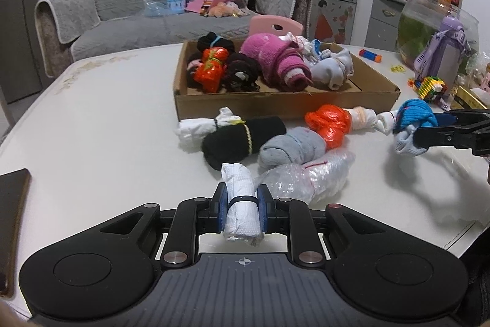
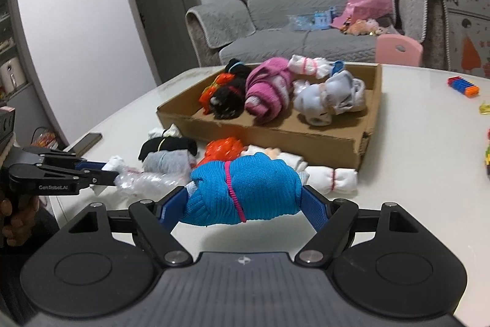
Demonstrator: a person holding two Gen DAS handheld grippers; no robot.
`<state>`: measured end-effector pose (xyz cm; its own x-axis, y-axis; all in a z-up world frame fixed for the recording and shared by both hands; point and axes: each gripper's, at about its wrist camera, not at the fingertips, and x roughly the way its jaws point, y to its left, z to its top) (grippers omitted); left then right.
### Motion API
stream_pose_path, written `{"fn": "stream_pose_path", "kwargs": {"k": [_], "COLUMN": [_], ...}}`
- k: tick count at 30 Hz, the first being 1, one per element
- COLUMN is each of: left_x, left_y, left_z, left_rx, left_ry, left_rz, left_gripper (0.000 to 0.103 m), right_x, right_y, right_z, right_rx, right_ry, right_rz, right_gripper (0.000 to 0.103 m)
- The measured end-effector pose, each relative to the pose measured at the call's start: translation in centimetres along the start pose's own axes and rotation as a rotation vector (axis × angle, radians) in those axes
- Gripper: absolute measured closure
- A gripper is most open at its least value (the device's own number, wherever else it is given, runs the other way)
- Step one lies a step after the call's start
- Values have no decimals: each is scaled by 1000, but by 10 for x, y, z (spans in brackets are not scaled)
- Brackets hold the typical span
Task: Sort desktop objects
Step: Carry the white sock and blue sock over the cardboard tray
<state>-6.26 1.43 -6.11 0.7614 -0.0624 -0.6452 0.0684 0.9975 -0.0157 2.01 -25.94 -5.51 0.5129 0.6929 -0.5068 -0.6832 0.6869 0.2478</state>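
The left gripper (image 1: 242,199) clamps a white roll (image 1: 240,204) near the table's (image 1: 92,127) near edge. Level on the right, the right gripper (image 2: 245,195) grips a blue bundle (image 2: 245,189) before the cardboard box (image 2: 275,137).

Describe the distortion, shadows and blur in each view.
Left wrist view: fisheye bends the table edge; the right tongs cast a soft shadow; the shelves at top right are soft. Right wrist view: the doorframe bows; the blue roll is sharp, the sofa hazier.
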Motion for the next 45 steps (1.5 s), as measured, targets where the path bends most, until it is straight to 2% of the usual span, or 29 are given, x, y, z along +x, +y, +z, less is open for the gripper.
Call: {"fn": "stream_pose_path", "kwargs": {"k": [11,15,16,18,19,21,25,29,32,38,41,45], "left_x": [-1,1,1,1,0,1,0,2,4,12,15,14], "left_y": [8,10,10,14,15,20,22,20,17,10,-1,-3], "left_z": [7,7,6,3,2,1,1,0,-2,-8,-11,-11], "left_rx": [-12,-13,-11,-23,-31,-43,-53,-49,-46,-46,-7,-14], "left_ry": [-16,-2,2,6,5,14,19,24,27,55,57,61], "left_rz": [10,18,22,19,22,23,13,7,21,-10,-7,-14], "left_gripper": [77,67,68,81,81,89,89,82,65,64,66,79], "right_x": [-8,-7,-7,-7,-7,-7,-6,-6,-6,-7,-7,-7], "right_y": [-12,-12,-12,-11,-11,-11,-10,-7,-7,-6,-6,-5], "right_z": [3,2,2,1,1,2,2,1,1,2,2,2], "right_rx": [28,28,24,21,19,21,22,17,18,19,18,18], "right_ry": [-40,-38,-37,-34,-34,-35,-36,-35,-37,-40,-40,-42], "right_rz": [-39,-43,-43,-39,-40,-38,-35,-34,-32,-30,-28,-27], "right_gripper": [27,27,27,27,26,27,27,27,27,27,27,27]}}
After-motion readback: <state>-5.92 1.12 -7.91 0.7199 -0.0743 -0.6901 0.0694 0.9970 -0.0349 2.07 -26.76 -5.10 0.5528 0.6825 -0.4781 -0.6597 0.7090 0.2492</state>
